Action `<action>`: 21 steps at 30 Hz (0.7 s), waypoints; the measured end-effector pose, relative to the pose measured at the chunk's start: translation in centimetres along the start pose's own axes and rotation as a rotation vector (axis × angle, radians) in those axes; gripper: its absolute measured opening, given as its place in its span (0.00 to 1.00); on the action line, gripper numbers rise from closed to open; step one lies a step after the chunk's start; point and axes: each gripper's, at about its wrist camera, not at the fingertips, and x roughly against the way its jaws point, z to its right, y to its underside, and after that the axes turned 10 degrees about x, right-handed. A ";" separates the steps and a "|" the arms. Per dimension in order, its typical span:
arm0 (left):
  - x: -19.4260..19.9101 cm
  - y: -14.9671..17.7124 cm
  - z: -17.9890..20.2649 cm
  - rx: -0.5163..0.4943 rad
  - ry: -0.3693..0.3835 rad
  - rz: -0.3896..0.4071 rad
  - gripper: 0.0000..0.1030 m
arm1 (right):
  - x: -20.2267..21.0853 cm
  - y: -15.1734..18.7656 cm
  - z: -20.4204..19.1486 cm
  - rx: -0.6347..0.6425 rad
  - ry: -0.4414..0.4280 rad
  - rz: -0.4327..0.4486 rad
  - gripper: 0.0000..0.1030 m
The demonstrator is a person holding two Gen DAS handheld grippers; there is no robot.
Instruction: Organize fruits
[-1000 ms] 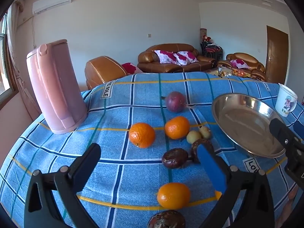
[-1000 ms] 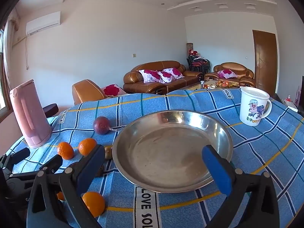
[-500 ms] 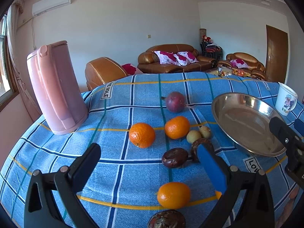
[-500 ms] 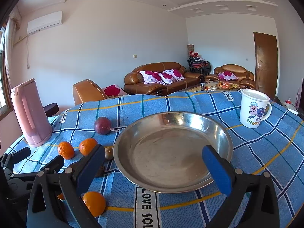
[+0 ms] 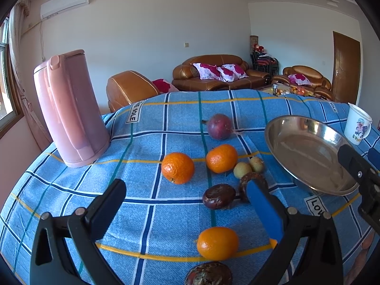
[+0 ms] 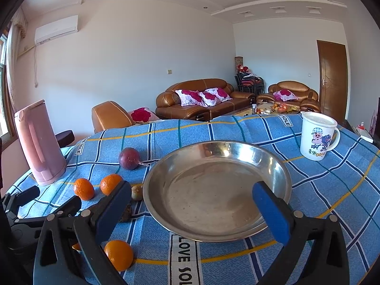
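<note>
Fruit lies loose on the blue checked tablecloth point(image 5: 78, 190): three oranges point(image 5: 177, 167), a purple passion fruit point(image 5: 219, 126), dark wrinkled passion fruits point(image 5: 219, 196) and two small green fruits point(image 5: 242, 169). An empty steel plate point(image 6: 190, 216) sits to their right. My left gripper point(image 5: 187, 201) is open and empty, held above the near fruits. My right gripper point(image 6: 192, 204) is open and empty over the plate's near rim. The oranges point(image 6: 83, 188) and the purple fruit point(image 6: 128, 158) also show in the right wrist view.
A pink kettle point(image 5: 68, 109) stands at the table's left. A white cartoon mug point(image 6: 317, 136) stands right of the plate. Brown sofas point(image 6: 201, 102) and an armchair are beyond the table's far edge.
Both grippers have shifted only slightly; the views are nearly the same. No fruit has moved and both grippers stay open.
</note>
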 end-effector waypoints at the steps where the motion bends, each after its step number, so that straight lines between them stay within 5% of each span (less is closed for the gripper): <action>1: 0.0 0.0 0.0 0.000 0.000 0.000 1.00 | 0.0 0.0 0.0 -0.001 0.000 0.001 0.99; 21: 0.1 0.1 0.1 -0.015 -0.010 0.010 1.00 | 0.0 0.1 -0.3 0.009 0.004 0.005 0.99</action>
